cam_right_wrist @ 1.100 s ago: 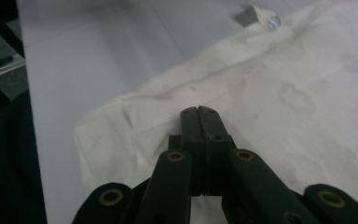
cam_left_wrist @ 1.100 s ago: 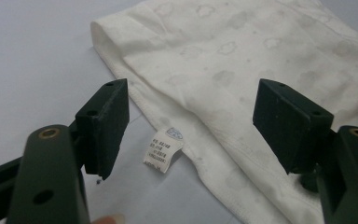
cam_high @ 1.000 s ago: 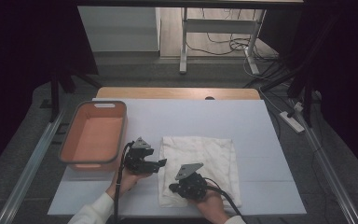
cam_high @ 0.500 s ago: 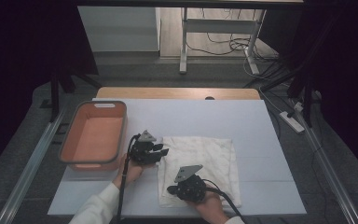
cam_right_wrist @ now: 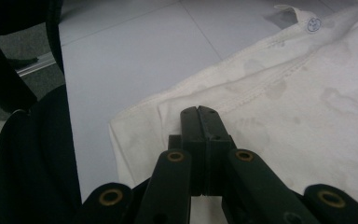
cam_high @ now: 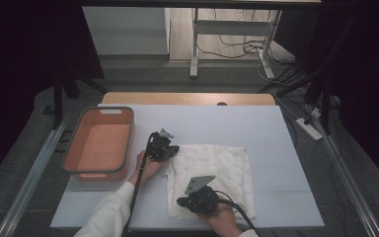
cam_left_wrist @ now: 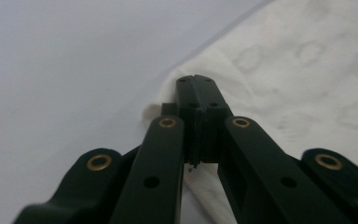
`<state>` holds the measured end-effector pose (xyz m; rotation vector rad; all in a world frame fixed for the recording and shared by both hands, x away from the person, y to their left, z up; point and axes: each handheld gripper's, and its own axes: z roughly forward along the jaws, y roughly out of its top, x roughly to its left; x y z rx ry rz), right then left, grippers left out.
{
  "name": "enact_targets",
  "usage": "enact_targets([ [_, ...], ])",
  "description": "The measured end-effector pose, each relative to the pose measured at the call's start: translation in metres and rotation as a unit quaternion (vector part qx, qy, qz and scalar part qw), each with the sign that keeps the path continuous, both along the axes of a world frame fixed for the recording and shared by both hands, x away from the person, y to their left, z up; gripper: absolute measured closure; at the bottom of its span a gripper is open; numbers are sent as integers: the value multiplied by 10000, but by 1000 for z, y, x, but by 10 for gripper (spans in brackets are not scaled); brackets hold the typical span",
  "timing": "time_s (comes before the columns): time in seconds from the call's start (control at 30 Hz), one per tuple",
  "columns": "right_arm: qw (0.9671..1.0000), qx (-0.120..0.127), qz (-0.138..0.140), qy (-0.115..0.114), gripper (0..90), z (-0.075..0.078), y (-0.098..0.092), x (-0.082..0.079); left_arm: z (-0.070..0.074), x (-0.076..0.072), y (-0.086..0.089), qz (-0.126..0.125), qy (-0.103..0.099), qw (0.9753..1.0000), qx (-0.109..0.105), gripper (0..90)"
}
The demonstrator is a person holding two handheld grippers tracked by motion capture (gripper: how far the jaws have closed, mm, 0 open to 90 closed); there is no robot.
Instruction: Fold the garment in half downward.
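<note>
Your left gripper (cam_high: 170,150) has moved up and away from you since a second ago, from the table's near side to the far left corner of the white cloth (cam_high: 212,175), while your right gripper (cam_high: 190,202) has stayed at the near left corner. Your left forearm reaches forward in a white sleeve (cam_high: 109,214); your right hand (cam_high: 222,219) sits at the table's near edge. Both sets of jaws are pressed together, tips down on the cloth's edge; whether fabric is pinched between them I cannot tell. The cloth lies flat on the table (cam_high: 256,123), right of the orange basin (cam_high: 99,145). A small tab (cam_right_wrist: 303,16) at its hem bears a blue mark, unreadable.
</note>
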<state>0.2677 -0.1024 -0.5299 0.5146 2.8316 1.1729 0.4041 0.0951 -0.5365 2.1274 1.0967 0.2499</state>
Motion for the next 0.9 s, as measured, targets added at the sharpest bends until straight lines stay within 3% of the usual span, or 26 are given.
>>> enact_targets([
  [0.03, 10000, -21, 14, -6, 900, 0, 0, 0, -1, 1, 1, 45, 13, 10000, -71, 885],
  [0.17, 10000, 16, 67, 36, 900, 0, 1, -2, 0, 0, 0, 13, -38, 10000, 60, 885],
  [0.23, 9999, -11, 91, 51, 900, 0, 0, -3, 0, 0, 0, 32, -12, 10000, 16, 885],
  [0.3, 10000, -36, 44, -45, 900, 4, -3, -1, 1, 0, 0, 6, 1, 10000, 63, 885],
  [0.37, 9995, 129, -227, -190, 900, 14, -14, 5, 3, -1, 0, -12, -20, 10000, 58, 885],
  [0.43, 9969, 306, -640, -329, 900, 26, -32, 19, 6, -3, 1, -32, -67, 10000, -20, 884],
  [0.5, 9921, 293, -1110, -504, 900, 36, -52, 37, 10, -4, 2, -60, -134, 9999, -74, 884],
  [0.57, 9854, 266, -1592, -541, 900, 39, -72, 56, 13, -5, 2, -89, -177, 9998, -62, 883],
  [0.7, 9700, 65, -2346, -631, 900, 36, -100, 94, 14, -7, 3, -78, -155, 9998, -84, 881],
  [0.9, 9503, -33, -3091, -382, 900, 21, -128, 136, 18, -11, 6, -97, -157, 9997, -181, 877],
])
